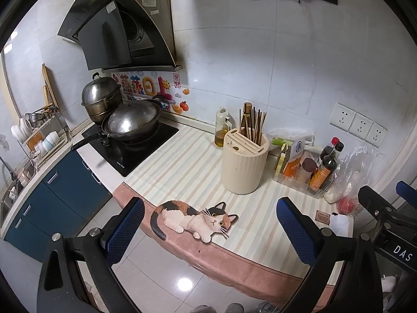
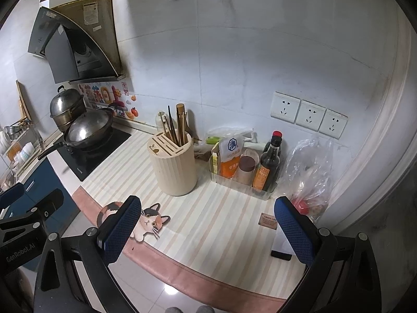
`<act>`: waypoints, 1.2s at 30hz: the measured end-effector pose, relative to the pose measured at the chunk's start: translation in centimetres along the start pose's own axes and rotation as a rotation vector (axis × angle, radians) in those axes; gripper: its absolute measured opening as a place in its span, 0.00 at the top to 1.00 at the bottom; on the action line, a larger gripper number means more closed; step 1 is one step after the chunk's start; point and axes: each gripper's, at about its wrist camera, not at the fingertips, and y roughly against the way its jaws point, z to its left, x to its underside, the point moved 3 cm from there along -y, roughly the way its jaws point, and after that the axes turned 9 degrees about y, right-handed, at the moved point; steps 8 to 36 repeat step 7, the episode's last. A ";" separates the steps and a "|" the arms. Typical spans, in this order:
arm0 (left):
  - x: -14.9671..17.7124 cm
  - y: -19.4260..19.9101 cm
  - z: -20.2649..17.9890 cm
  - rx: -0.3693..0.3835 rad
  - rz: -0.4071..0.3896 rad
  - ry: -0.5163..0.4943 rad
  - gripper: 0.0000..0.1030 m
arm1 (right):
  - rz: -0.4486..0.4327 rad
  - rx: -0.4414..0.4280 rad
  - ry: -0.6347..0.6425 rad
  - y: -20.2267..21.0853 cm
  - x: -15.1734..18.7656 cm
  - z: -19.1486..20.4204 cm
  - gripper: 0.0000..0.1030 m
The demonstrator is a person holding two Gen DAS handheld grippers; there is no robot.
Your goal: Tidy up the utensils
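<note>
Left wrist view. Left gripper point(image 1: 208, 230) spread wide, nothing between the blue pads, hanging over the counter edge in front of the utensil holder point(image 1: 244, 160). Holder upright on the striped mat point(image 1: 182, 172), cream, ribbed, slotted top. Chopsticks point(image 1: 254, 126) stand bunched in the rear compartment; knife slots in front look empty. Oil bottle point(image 1: 221, 130) just behind-left of the holder, near enough to be knocked by a wide-open finger reaching for the chopsticks. Clear tray point(image 1: 299, 182) right of the holder: sauce bottles point(image 1: 325, 167), orange packet, lidded jar, all packed tight. Plastic bag point(image 1: 349, 182) beyond the tray, contents unclear apart from something red. Wok point(image 1: 131, 125) and steamer pot point(image 1: 101, 99) well left of the holder on the cooktop. Cat-shaped mat point(image 1: 195, 219) in front of the holder. Right gripper's body visible at far right edge.

Right wrist view. Right gripper point(image 2: 208, 229) likewise fully parted, empty, in front and slightly right of the holder point(image 2: 172, 164). Chopsticks point(image 2: 177, 127) lean unevenly; thin and loose, so a pinch on one probably drags neighbours out or tips the light holder. Tray point(image 2: 242, 182) touching or just beside the holder's right flank, cannot tell which; tall dark bottle point(image 2: 269, 161) top-heavy, likely to topple if the right finger sweeps there. Small label card point(image 2: 268, 219) and a dark flat object point(image 2: 281, 255) in front-right of the holder, the latter partly hidden behind the finger. No loose utensils seen on the mat.
</note>
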 end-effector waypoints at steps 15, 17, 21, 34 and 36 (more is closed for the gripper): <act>-0.5 0.0 -0.6 0.007 -0.003 -0.003 0.00 | 0.004 0.001 -0.001 0.0 -0.5 -0.2 0.00; -0.5 0.0 -0.6 0.007 -0.003 -0.003 0.00 | 0.004 0.001 -0.001 0.0 -0.5 -0.2 0.00; -0.5 0.0 -0.6 0.007 -0.003 -0.003 0.00 | 0.004 0.001 -0.001 0.0 -0.5 -0.2 0.00; -0.5 0.0 -0.6 0.007 -0.003 -0.003 0.00 | 0.004 0.001 -0.001 0.0 -0.5 -0.2 0.00; -0.5 0.0 -0.6 0.007 -0.003 -0.003 0.00 | 0.004 0.001 -0.001 0.0 -0.5 -0.2 0.00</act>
